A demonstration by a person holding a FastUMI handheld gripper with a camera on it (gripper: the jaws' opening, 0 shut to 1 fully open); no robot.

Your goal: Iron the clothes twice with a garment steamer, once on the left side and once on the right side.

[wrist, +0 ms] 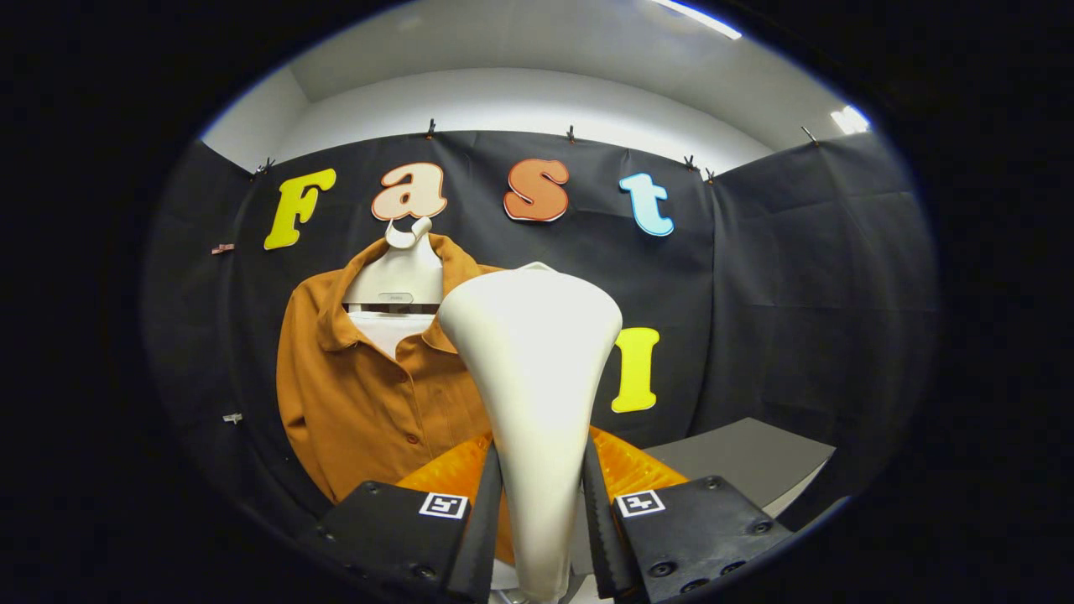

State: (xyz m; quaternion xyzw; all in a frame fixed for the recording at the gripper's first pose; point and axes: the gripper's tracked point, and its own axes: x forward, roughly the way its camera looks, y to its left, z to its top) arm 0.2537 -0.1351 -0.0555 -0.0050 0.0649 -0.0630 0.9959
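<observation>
The gripper (542, 512) held the white steamer (530, 369) upright, both fingers (482, 524) pressed against its narrow handle, one on each side, while the wide head flared above them. Beyond the steamer an orange shirt (369, 394) hung on a white hanger (398, 273) against the black cloth wall (780, 294), its collar open and a white inner layer showing at the neck. The steamer's head overlapped the shirt's right edge in the view; whether they touched could not be told. A grey table (747, 461) stood to the right, below the wall. Small clips (570, 132) pinned the cloth along its top, and above it rose a pale wall and ceiling with a light strip (696, 17).
</observation>
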